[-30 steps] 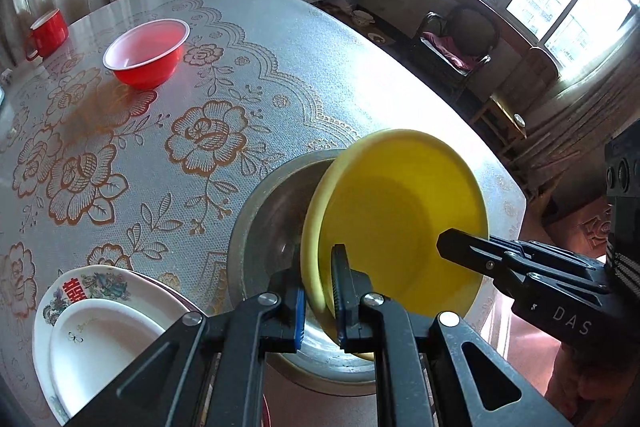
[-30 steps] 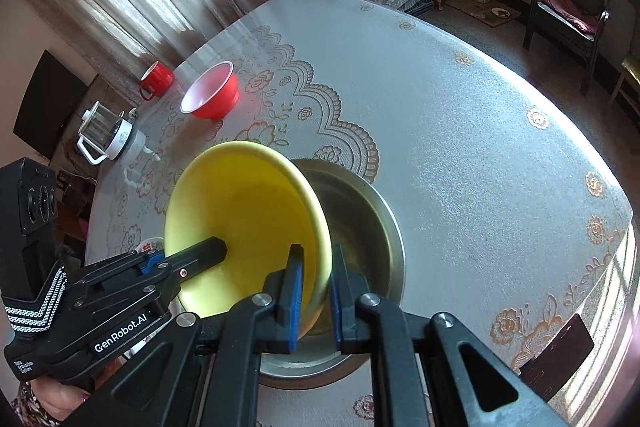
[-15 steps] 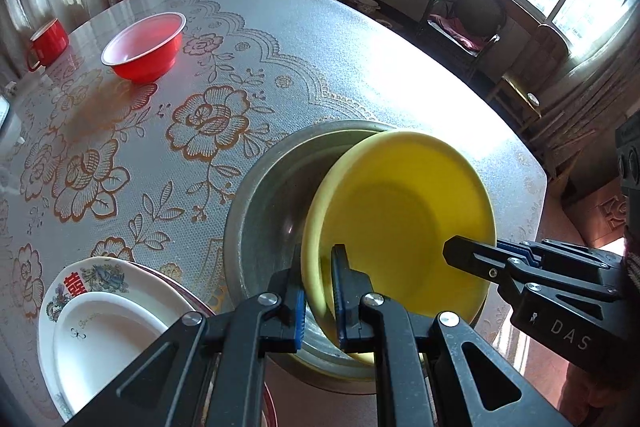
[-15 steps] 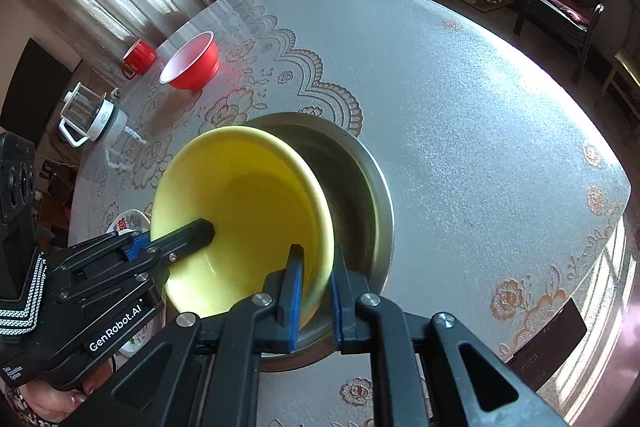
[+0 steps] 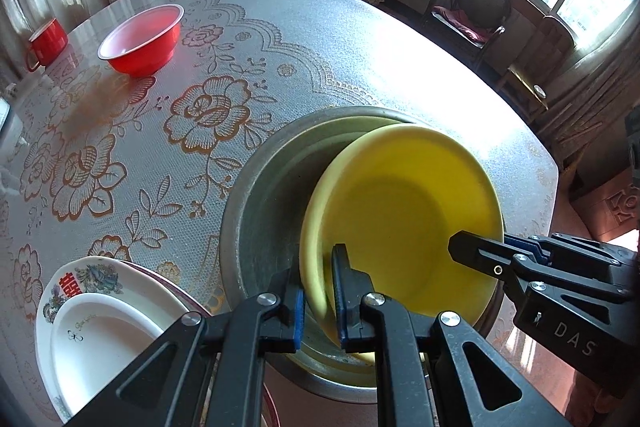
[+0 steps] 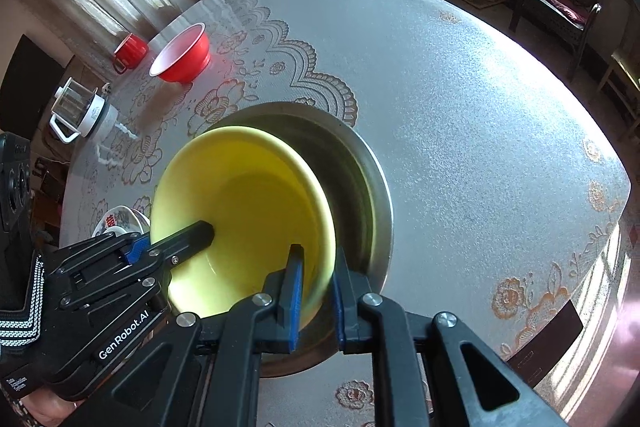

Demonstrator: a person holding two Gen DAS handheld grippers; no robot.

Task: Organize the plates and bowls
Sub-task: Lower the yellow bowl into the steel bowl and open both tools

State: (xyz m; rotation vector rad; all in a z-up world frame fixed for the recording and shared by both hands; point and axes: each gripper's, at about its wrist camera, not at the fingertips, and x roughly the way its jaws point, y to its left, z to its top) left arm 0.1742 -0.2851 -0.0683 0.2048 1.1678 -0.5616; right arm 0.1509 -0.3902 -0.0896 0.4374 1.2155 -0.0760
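Change: the yellow bowl point(image 5: 404, 223) sits lower than a second ago, sunk further into the steel basin point(image 5: 256, 195); earlier more of it stood above the basin's rim.
Meaning: in my judgement the nesting step is nearly done; release should come next, then the other dishes.
Left claw point(image 5: 319, 291): pinching the bowl's near rim, one blue pad outside, one inside.
Right claw point(image 6: 316, 291): pinching the opposite rim in the same way.
Bowl position: tilted inside the basin, leaning toward the right claw's side; whether its base touches the bottom cannot be told.
Yellow bowl: smooth, matte, probably plastic, with a wide flared lip.
Steel basin: brushed metal, round, deep, dull grey walls reflecting yellow.
Bench point(image 6: 460, 107): round top under a glossy textured cover with printed orange flowers.
Red bowl point(image 5: 141, 39): glossy red outside, white inside, well apart at the far side beside a red mug point(image 5: 47, 42).
Plates point(image 5: 96, 323): a plain white dish stacked on a decorated ceramic plate, just beside the basin.
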